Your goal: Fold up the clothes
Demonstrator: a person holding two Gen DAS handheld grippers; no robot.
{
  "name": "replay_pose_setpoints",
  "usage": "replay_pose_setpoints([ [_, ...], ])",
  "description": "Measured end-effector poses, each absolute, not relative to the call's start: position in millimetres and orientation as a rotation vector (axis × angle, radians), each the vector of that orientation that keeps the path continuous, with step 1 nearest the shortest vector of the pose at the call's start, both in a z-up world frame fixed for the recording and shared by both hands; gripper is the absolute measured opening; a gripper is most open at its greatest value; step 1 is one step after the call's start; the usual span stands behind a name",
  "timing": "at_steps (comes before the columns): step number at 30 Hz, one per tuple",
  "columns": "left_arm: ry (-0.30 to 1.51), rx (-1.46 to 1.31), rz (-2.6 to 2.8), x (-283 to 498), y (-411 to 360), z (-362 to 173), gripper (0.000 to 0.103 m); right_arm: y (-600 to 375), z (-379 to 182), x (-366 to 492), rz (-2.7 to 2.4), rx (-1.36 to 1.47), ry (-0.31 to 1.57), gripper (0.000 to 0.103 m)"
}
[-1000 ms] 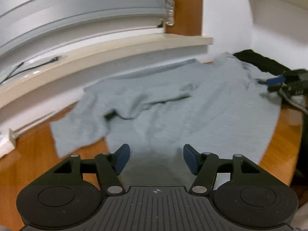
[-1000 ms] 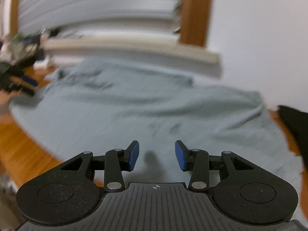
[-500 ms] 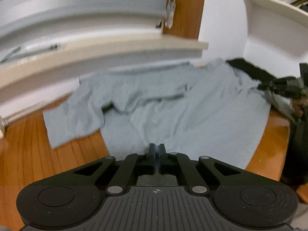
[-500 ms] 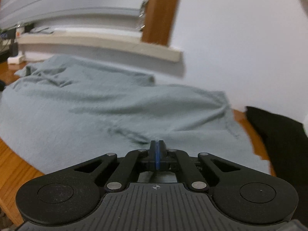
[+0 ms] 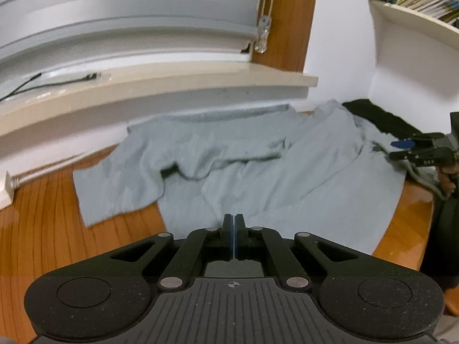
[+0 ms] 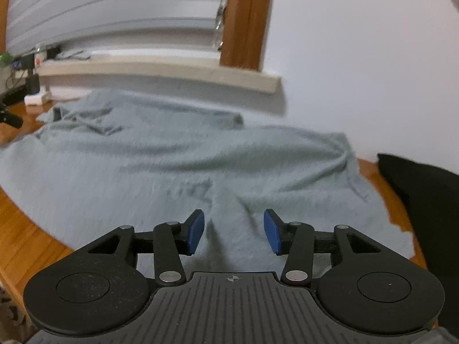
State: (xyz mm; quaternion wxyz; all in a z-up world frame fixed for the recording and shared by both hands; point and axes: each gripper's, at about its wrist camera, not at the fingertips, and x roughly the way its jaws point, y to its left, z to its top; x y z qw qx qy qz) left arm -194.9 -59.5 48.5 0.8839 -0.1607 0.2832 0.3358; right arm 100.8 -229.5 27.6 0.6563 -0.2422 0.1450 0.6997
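Fabric covers most of the wooden surface (image 5: 43, 229): a grey-blue shirt (image 5: 258, 166) lies spread and rumpled below the window sill (image 5: 172, 86), one sleeve (image 5: 114, 189) reaching out to the left, a black garment (image 6: 424, 200) beside its far right edge. Half a second ago both grippers had their fingers pressed together. Now the left gripper (image 5: 234, 223) remains pressed together at the shirt's near hem, though whether cloth sits between its pads cannot be told, while the right gripper (image 6: 234, 232) has spread wide and hangs over a raised wrinkle of the shirt with nothing between its fingers. In the left view it shows at the shirt's right edge. Judging by this, the right side has let go or is re-aiming for a fresh pinch; the shirt itself lies unfolded apart from loose creases across its middle, so no neat fold shows.
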Motion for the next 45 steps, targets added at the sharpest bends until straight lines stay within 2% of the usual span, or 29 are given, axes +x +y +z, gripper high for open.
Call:
replay_pose_setpoints([
  [1,0.598,-0.336,0.7,-195.4,-59.2,45.8,0.02,-228.3,25.7,99.8,1.583,-0.557,0.329,0.047],
  [3,0.603,-0.348,0.69,-196.5,-58.0,41.0,0.046,-224.9,23.2,99.5,1.56,-0.572,0.329,0.043],
  [5,0.606,-0.369,0.686,-197.8,-55.5,35.5,0.047,-224.4,24.6,102.9,1.548,-0.549,0.334,0.016],
  [6,0.605,-0.375,0.683,-198.2,-55.4,33.5,0.047,-224.1,25.4,104.6,1.541,-0.537,0.337,0.008],
  [8,0.601,-0.382,0.678,-198.8,-55.8,30.5,0.047,-228.1,28.5,108.3,1.522,-0.511,0.314,0.007],
  [10,0.588,-0.364,0.681,-198.6,-60.7,34.1,0.026,-234.0,31.1,112.0,1.5,-0.491,0.281,0.006],
  [11,0.581,-0.355,0.682,-198.5,-63.1,35.8,0.0,-236.9,32.1,113.8,1.489,-0.483,0.266,0.006],
  [20,0.538,-0.276,0.706,-199.6,-75.6,55.9,0.0,-246.3,44.1,115.2,1.444,-0.486,0.147,0.006],
  [22,0.585,-0.283,0.7,-199.1,-68.0,53.3,0.015,-242.6,42.9,114.5,1.447,-0.515,0.147,0.006],
  [24,0.631,-0.29,0.681,-197.2,-62.8,44.6,0.055,-238.4,36.0,113.4,1.449,-0.544,0.16,0.006],
  [29,0.65,-0.34,0.662,-200.2,-52.1,24.9,0.06,-232.9,22.0,113.8,1.451,-0.568,0.199,0.006],
  [31,0.638,-0.353,0.651,-204.4,-50.3,23.6,0.06,-233.2,19.3,114.3,1.451,-0.571,0.203,0.006],
  [32,0.632,-0.346,0.649,-205.1,-51.6,23.2,0.056,-233.5,18.3,114.8,1.454,-0.574,0.204,0.006],
  [34,0.617,-0.339,0.644,-206.8,-55.2,23.9,0.033,-234.6,17.0,116.5,1.459,-0.575,0.205,0.006],
  [35,0.608,-0.326,0.659,-207.4,-57.6,24.9,0.012,-235.0,16.7,117.2,1.462,-0.573,0.207,0.006],
  [45,0.37,-0.301,0.729,-223.6,-75.1,73.2,0.01,-240.9,34.0,122.7,1.425,-0.477,0.117,0.006],
])
